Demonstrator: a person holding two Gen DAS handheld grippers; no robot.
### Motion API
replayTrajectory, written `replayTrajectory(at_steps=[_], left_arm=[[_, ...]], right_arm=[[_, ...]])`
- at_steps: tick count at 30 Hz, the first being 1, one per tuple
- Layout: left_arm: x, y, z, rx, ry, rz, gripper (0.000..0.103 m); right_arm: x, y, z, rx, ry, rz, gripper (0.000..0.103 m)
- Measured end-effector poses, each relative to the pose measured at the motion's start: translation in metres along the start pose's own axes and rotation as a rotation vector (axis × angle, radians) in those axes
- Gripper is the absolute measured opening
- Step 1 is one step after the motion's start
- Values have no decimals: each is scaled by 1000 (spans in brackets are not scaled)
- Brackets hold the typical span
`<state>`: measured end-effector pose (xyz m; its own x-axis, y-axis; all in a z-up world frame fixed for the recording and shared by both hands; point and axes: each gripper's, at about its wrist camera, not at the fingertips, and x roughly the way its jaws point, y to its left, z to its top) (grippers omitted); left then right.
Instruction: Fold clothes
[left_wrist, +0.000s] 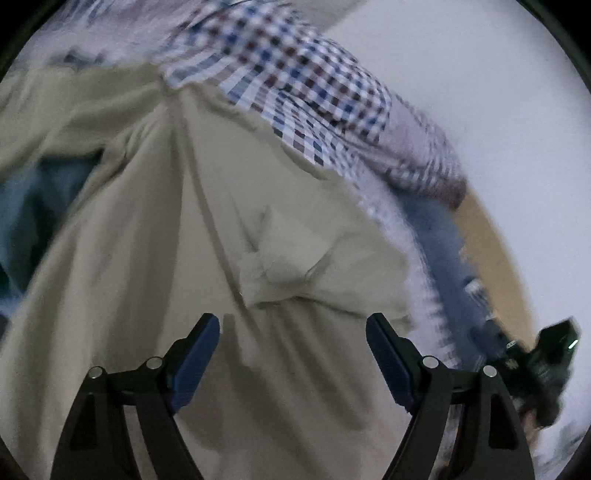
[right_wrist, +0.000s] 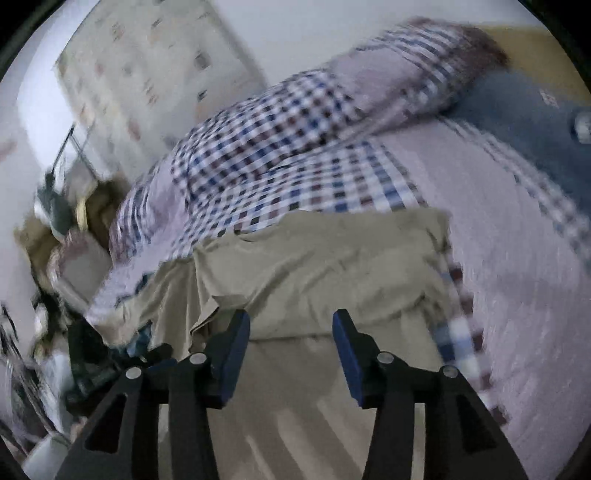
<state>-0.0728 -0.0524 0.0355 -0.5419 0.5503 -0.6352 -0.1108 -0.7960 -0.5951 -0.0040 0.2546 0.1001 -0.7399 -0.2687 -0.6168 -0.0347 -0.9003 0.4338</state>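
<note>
A beige garment (left_wrist: 192, 236) lies spread over a checkered bed cover (left_wrist: 295, 77), creased, with a bunched fold (left_wrist: 280, 273) near its middle. My left gripper (left_wrist: 293, 325) hovers just above the cloth, open, its blue pads wide apart and nothing between them. In the right wrist view the same beige garment (right_wrist: 317, 266) shows a folded upper layer ending at a straight edge. My right gripper (right_wrist: 291, 321) is open over that layer, holding nothing. Both views are blurred.
A blue garment (left_wrist: 33, 206) lies beside the beige one at the left; denim cloth (right_wrist: 524, 122) rests on the checkered cover (right_wrist: 266, 147) at the far right. A wooden bed edge (left_wrist: 491, 236), white wall (left_wrist: 480, 74) and cluttered floor items (right_wrist: 62, 236) surround the bed. The other gripper (left_wrist: 546, 358) shows at lower right.
</note>
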Motion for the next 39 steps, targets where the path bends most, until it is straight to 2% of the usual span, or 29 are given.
replayTrajectory(at_steps=[3, 6, 9, 11, 12, 15, 21, 27, 28, 32, 33, 34, 35, 36, 37, 39], left_arm=[[7, -15, 1, 131, 2, 97, 84], [13, -29, 3, 252, 3, 187, 84], [16, -11, 13, 168, -10, 147, 84], [17, 2, 20, 112, -19, 120, 84], [18, 8, 24, 85, -24, 106, 79], [21, 26, 34, 1, -37, 66, 48], [26, 62, 54, -164, -62, -17, 48], [24, 70, 49, -264, -17, -166, 68], [24, 70, 48, -274, -9, -186, 69], [32, 49, 44, -178, 21, -144, 69], [33, 48, 46, -173, 16, -154, 59], [33, 46, 48, -167, 11, -164, 29], [31, 43, 51, -152, -3, -170, 12], [26, 40, 55, -137, -21, -171, 2], [17, 36, 59, -125, -58, -194, 2], [-1, 39, 67, -156, -153, -294, 2]], right_arm=[[11, -13, -4, 21, 26, -18, 51], [22, -17, -7, 43, 28, 11, 51], [33, -15, -6, 62, 42, 44, 51], [37, -6, -3, 20, 42, 56, 51], [39, -2, -3, 1, 42, 59, 51], [42, 0, -2, -18, 47, 58, 51], [43, -15, 2, 6, 44, 30, 51], [34, -32, 8, 43, 22, 6, 51], [33, -33, 8, 44, 20, 4, 51], [30, -35, 10, 43, 13, 3, 51], [29, -35, 10, 41, 12, 3, 51], [29, -34, 10, 35, 12, 5, 51], [28, -33, 11, 30, 12, 8, 51], [28, -33, 11, 22, 11, 8, 51], [27, -33, 11, 15, 10, 6, 51], [26, -34, 12, 5, 8, -1, 51]])
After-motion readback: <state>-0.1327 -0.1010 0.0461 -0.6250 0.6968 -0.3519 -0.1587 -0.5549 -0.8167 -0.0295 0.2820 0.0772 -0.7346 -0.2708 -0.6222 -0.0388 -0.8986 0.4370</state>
